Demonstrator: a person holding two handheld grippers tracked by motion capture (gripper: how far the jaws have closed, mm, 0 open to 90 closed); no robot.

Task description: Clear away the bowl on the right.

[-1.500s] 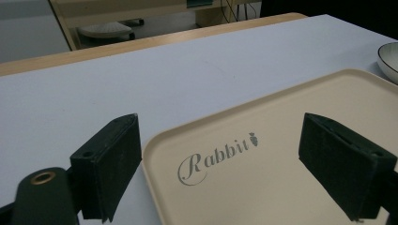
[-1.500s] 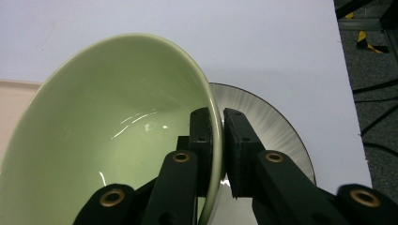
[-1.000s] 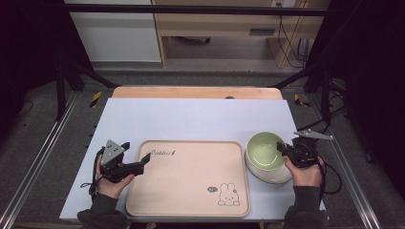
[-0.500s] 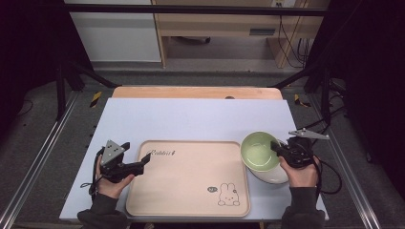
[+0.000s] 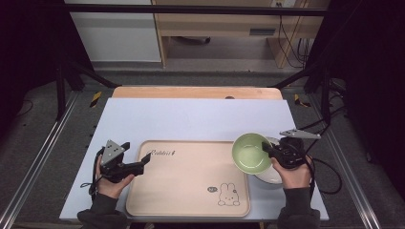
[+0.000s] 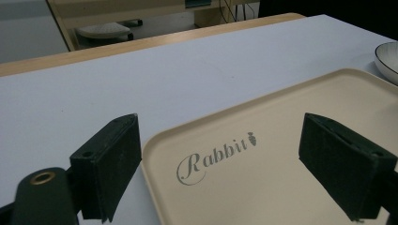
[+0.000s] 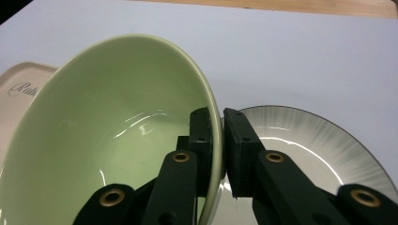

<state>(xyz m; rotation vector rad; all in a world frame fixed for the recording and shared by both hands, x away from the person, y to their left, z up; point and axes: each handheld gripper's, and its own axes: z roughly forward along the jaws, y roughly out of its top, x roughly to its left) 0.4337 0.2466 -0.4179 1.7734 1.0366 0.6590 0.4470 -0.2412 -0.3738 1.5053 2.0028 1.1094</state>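
The right gripper (image 5: pixel 268 151) is clamped on the rim of a green bowl (image 5: pixel 251 153); in the right gripper view its 2 jaws pinch the rim at the bowl's 3 o'clock edge, 1 jaw inside and 1 outside. The bowl (image 7: pixel 112 136) is tilted and lifted, hanging over the right edge of a beige tray (image 5: pixel 186 191). Just beside it, at 4 o'clock from the bowl in the high view, a white plate (image 5: pixel 270 176) lies on the table sheet (image 5: pixel 191 117); the same plate (image 7: pixel 305 136) shows under the jaws in the right gripper view, with a dark thin rim and fine grey streaks.

The left gripper (image 5: pixel 142 162) rests at the tray's left side, about 9 o'clock of the tray, jaws spread wide apart and holding nothing. In the left gripper view the 2 jaws straddle the tray's near corner, where the word "Rabbit" (image 6: pixel 216 152) is printed. A small rabbit drawing (image 5: pixel 228 194) sits near the tray's 5 o'clock corner. The person's hands (image 5: pixel 112 183) grip both tools from the table's near edge.
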